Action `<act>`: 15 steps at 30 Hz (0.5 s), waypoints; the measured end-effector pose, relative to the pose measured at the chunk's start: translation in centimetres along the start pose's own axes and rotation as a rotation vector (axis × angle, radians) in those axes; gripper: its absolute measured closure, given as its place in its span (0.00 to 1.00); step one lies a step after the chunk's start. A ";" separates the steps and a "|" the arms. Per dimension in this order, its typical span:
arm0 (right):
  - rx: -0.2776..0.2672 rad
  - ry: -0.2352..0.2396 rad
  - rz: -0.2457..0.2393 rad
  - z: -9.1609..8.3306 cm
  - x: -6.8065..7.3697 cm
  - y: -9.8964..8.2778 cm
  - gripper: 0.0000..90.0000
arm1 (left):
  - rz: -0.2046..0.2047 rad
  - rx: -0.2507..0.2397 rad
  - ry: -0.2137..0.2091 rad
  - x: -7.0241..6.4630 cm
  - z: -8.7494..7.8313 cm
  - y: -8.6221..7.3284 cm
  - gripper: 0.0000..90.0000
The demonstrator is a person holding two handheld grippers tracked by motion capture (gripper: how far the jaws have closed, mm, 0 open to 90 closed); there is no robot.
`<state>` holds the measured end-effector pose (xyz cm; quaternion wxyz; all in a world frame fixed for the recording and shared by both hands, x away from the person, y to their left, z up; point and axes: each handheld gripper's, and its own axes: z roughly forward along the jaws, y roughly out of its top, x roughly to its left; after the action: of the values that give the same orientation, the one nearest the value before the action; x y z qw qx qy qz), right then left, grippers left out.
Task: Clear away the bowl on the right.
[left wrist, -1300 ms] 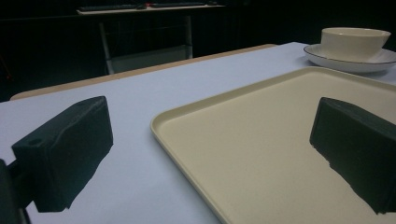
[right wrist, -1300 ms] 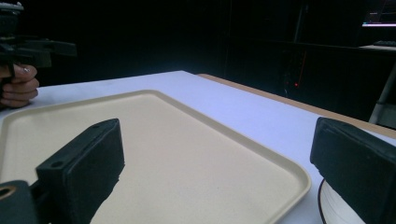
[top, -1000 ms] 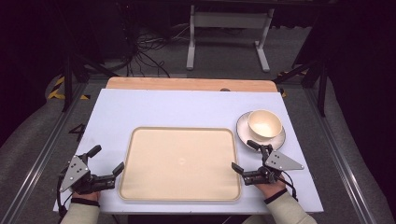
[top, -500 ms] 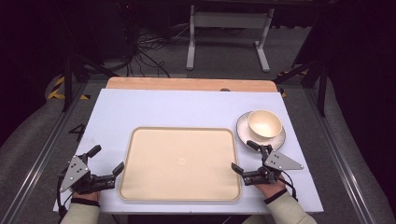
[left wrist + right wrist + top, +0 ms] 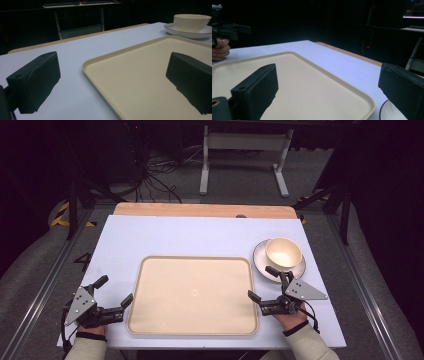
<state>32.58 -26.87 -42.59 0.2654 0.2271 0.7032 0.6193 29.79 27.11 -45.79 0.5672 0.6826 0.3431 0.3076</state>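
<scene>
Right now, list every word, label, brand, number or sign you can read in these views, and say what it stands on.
None can be read. The tray, bowl, saucer and table are bare of print, and so are the left gripper and right gripper. The yellow-and-black floor tape carries stripes, no letters. A screen edge glows at the top right of the right gripper view, too blurred to read.

The tray (image 5: 193,294) before me is a cream rectangle with rounded corners and a low raised rim; it lies flat at the near middle of my table, nothing on it; my tongs flank its two near corners, jaws apart
</scene>
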 end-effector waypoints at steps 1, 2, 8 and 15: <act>-0.004 0.003 0.002 0.0 0.0 0.2 0.03 | 0.000 0.000 0.000 0.0 0.0 0.0 0.00; -0.004 0.003 0.002 0.0 0.0 0.2 0.03 | 0.000 0.000 0.000 0.0 0.0 0.0 0.00; -0.016 0.006 -0.011 -0.2 0.1 1.2 0.02 | 0.000 -0.003 0.000 0.0 0.0 0.0 0.00; -0.042 0.019 0.006 -0.5 -0.2 2.5 0.02 | 0.000 -0.003 0.004 0.0 0.0 0.0 0.00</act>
<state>32.40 -27.06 -40.04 0.2616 0.2177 0.6917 0.6370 29.80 27.09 -45.81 0.5676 0.6810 0.3439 0.3096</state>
